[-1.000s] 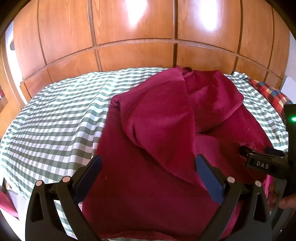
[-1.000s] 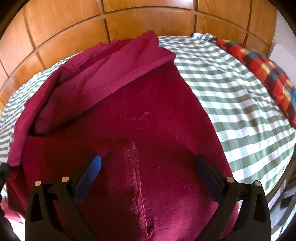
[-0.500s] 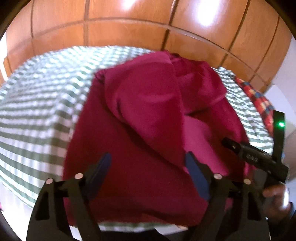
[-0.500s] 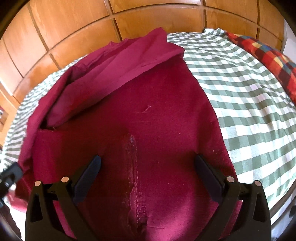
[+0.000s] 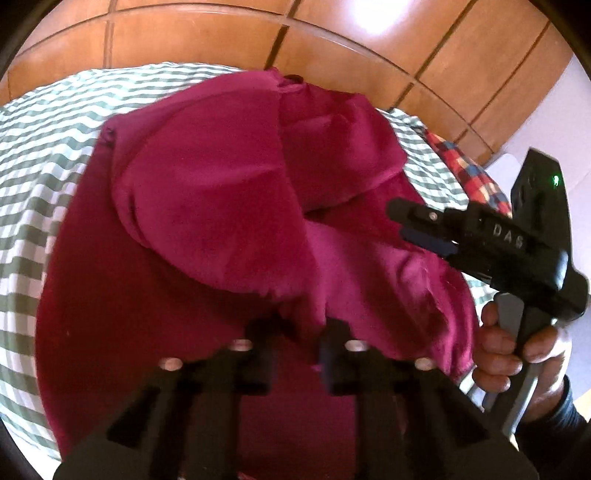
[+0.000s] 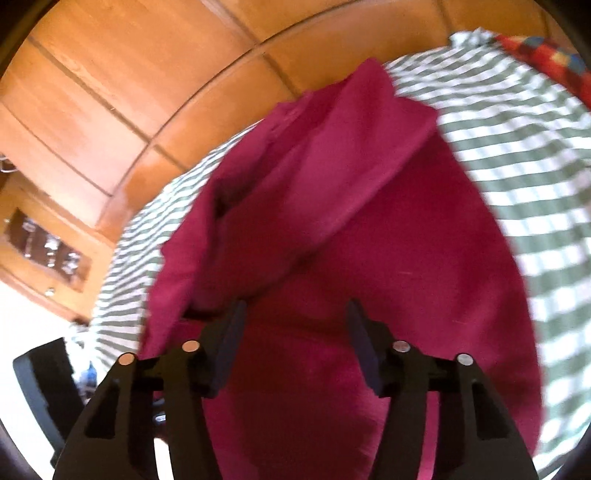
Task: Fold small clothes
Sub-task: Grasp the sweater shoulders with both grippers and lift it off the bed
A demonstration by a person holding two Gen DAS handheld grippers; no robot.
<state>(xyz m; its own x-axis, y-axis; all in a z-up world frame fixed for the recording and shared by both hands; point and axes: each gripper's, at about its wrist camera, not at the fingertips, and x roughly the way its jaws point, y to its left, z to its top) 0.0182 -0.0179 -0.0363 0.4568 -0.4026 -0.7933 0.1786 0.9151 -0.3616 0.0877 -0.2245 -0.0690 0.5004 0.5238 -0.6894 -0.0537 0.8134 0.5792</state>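
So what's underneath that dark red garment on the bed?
The dark red garment lies on a green-and-white checked sheet, which shows around its edges. Whatever is directly beneath the cloth is covered, so nothing else can be confirmed there.

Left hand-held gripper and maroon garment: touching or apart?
Touching. The left wrist view shows the left hand-held gripper, which has just been closing, pinching a raised fold of the maroon garment.

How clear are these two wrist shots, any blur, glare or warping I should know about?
Left wrist view: the left gripper at the bottom is soft and blurred, the maroon garment fairly clear, and a bright glare patch sits on the wooden panels. Right wrist view: motion blur smears the checked sheet and the garment's edges, while the right gripper stays sharp. Both views show fisheye bending and dark corners.
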